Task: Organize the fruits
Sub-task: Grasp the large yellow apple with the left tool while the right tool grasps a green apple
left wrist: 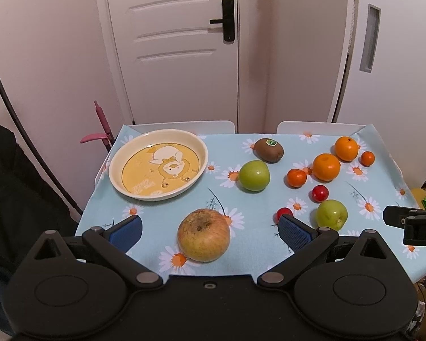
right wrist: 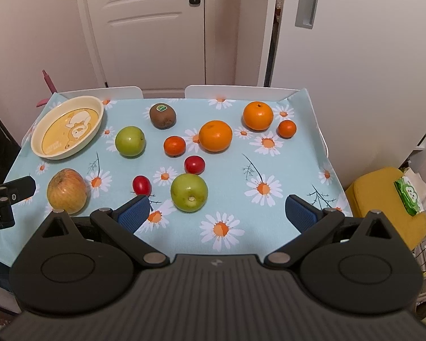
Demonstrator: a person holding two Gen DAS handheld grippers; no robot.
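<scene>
Left wrist view: left gripper (left wrist: 210,231) w/ blue-padded fingers (left wrist: 126,231) spread wide apart, holding nothing. Big yellow-red russet apple (left wrist: 204,235) sits on the daisy-print light-blue tablecloth (left wrist: 250,253) between the fingers, not touched by either. Round cream plate w/ yellow duck picture (left wrist: 119,167) lies far left, no fruit in it. Right of the plate: round green apple (left wrist: 254,175), brown kiwi w/ green sticker (left wrist: 269,150) behind it. Two large oranges (left wrist: 326,167), two small mandarins (left wrist: 296,178) and a red cherry tomato (left wrist: 320,193) cluster far right. A second green apple (left wrist: 331,215) is just beside the right finger.

Right wrist view: right gripper (right wrist: 220,213) also spread wide, holding nothing, over bare cloth. Second green apple (right wrist: 189,193) lies just ahead between the fingers, untouched. Oval red tomato (right wrist: 141,185) near the left finger. Russet apple (right wrist: 67,190) at left, plate (right wrist: 42,147) beyond it. Yellow stool (right wrist: 383,199) beside the table at right.
</scene>
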